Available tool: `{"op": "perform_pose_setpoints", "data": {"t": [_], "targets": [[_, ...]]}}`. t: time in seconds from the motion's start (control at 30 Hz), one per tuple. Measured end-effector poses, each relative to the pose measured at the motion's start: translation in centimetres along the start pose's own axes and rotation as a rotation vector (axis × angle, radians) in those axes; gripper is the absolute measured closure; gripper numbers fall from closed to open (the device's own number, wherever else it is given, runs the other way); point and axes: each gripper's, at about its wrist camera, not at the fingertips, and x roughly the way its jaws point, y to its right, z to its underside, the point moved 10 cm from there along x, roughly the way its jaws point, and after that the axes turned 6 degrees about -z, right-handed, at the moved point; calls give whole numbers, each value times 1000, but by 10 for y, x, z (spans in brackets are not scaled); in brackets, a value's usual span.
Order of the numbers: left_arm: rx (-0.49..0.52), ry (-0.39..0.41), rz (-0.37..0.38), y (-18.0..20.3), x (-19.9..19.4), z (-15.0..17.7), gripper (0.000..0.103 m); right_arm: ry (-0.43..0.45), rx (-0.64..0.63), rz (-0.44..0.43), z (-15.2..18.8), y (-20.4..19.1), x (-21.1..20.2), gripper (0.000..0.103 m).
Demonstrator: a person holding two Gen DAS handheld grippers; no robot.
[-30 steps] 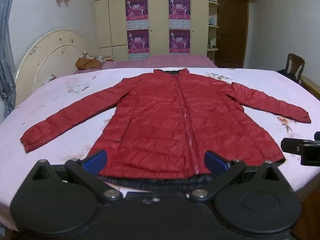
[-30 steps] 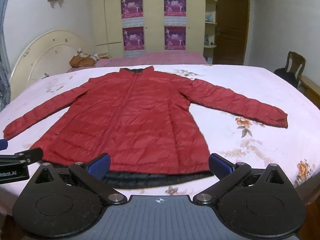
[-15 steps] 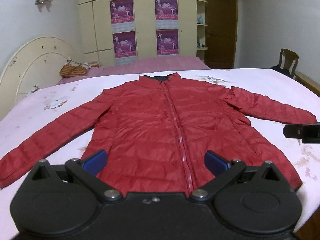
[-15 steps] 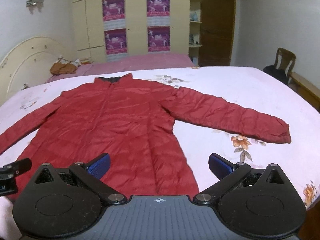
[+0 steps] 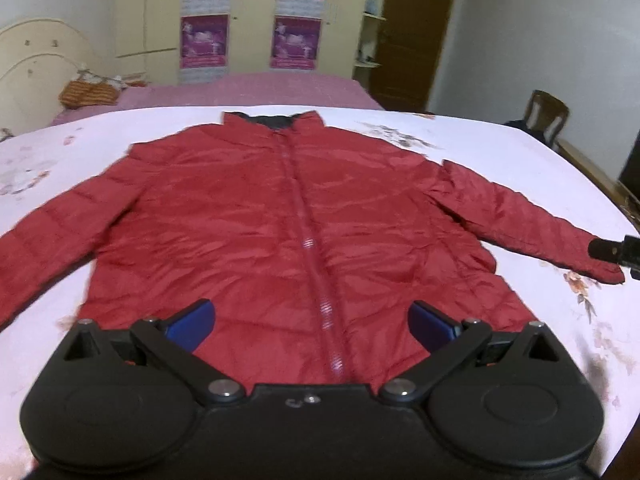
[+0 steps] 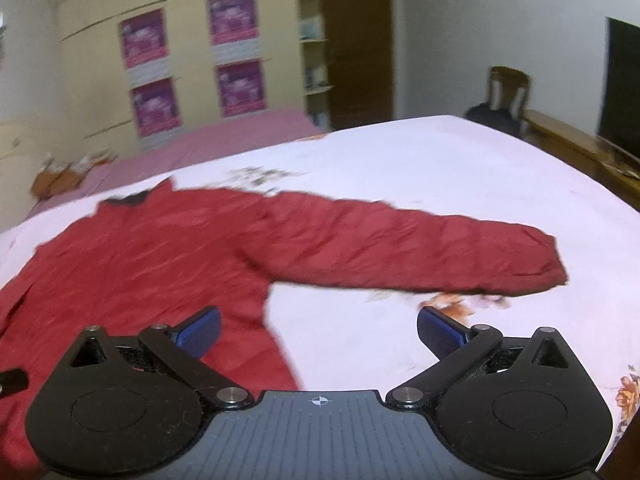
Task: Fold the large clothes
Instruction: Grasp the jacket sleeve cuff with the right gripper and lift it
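Jacket [image 5: 288, 216] lies flat and zipped just ahead of my left gripper [image 5: 310, 320], whose jaws gape wide over its hem, while my right gripper [image 6: 318, 330], equally wide, hangs near its outstretched sleeve [image 6: 420, 252] on the bed [image 6: 460, 168].

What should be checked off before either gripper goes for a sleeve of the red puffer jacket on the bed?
1. Left gripper open and empty: ok, blue pads wide apart above the jacket front.
2. Right gripper open and empty: ok, nothing between its pads.
3. Red puffer jacket lying flat, front up, zipper closed: ok.
4. Right-side sleeve spread out on the floral bedsheet, cuff clear: ok.
5. Left-side sleeve fully laid out: cannot tell, its cuff runs out of frame.
6. Image sharp enough to aim: not ok, the right wrist view is motion-blurred.
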Motion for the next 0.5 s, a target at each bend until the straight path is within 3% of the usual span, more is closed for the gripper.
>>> {"op": "perform_pose_setpoints", "data": {"t": [0.2,0.23,0.27,0.3,0.5], "targets": [[-10,-8,-6,17,25,-9,2,32,141,76,-14,72,15,4],[-10,-8,-14,19,30,-11,2,34,166,79,-15,83,18,16],[-8,-8,-25,21,34,-13,2,19,199,81,-15,96,25,48],[-6,-12,-36,23,39,-16,2,8,229,86,-14,104,31,52],[22,-44,-74,40,68,-28,0,-23,421,44,-5,152,61,52]]}}
